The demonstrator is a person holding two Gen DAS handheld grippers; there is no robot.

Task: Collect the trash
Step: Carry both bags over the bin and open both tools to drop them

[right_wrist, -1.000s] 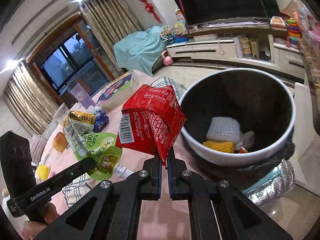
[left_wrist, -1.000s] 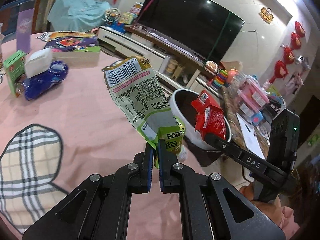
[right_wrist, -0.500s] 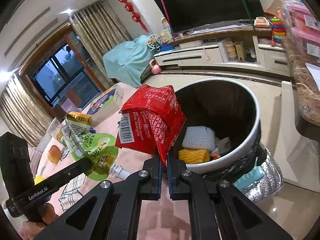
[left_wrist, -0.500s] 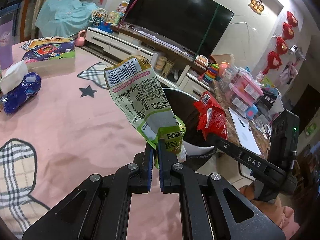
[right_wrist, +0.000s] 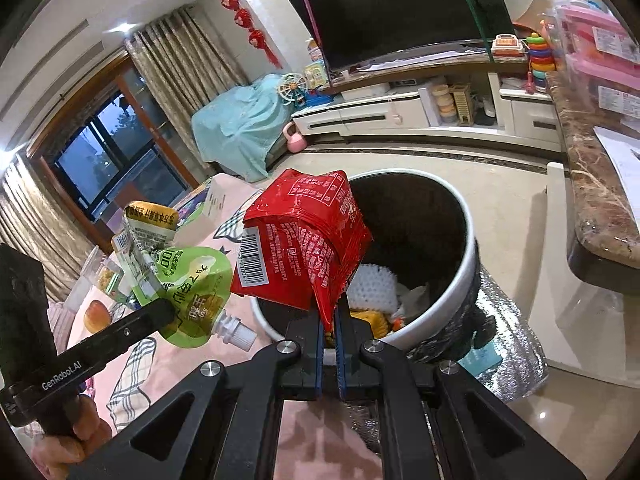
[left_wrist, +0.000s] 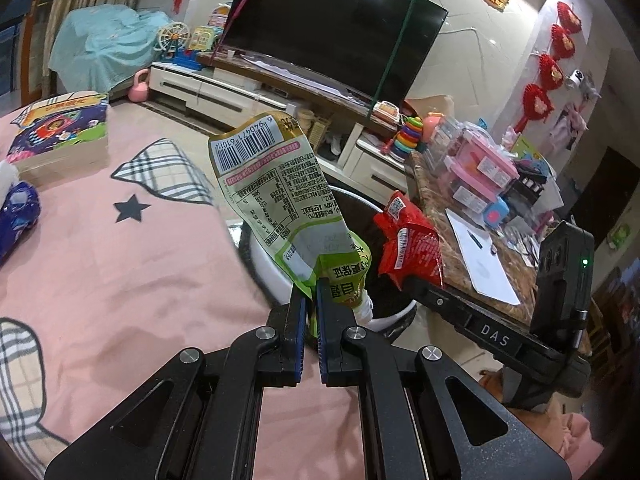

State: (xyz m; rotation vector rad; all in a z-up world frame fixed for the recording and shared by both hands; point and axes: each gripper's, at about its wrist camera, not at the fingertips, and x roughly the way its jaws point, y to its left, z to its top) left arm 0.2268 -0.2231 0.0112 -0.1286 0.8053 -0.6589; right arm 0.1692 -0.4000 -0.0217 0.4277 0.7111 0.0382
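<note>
Trash in both grippers, held up over the edge of the pink tablecloth (left_wrist: pixel 120 264) and close to the bin. The left gripper (left_wrist: pixel 311 300) has its blue-padded fingers pinched tight on the lower end of a green drink pouch (left_wrist: pixel 280 208), just above its white spout; the pouch stands up from the fingers with its barcode end uppermost and its printed back facing the camera. From the right wrist view the same pouch shows its green front and ribbed spout, hanging beside the red packet. The right gripper (right_wrist: pixel 329 320) is clamped on a bottom corner of a crumpled red snack packet (right_wrist: pixel 304 240) — the packet bulges upward and to the left of the fingers, barcode on its left face, and it overlaps the near rim of the white trash bin (right_wrist: pixel 448 312). That bin is lined with a black bag and stands on the floor right beside the table edge; inside it lie a white foam net (right_wrist: pixel 374 288), something yellow and a bit of crumpled paper. In the left wrist view the bin sits directly behind the pouch, mostly hidden by it. Farther back on the cloth lie a colourful picture box (left_wrist: pixel 60 136) and a blue toy car (left_wrist: pixel 16 216) — both well apart from the grippers.
</note>
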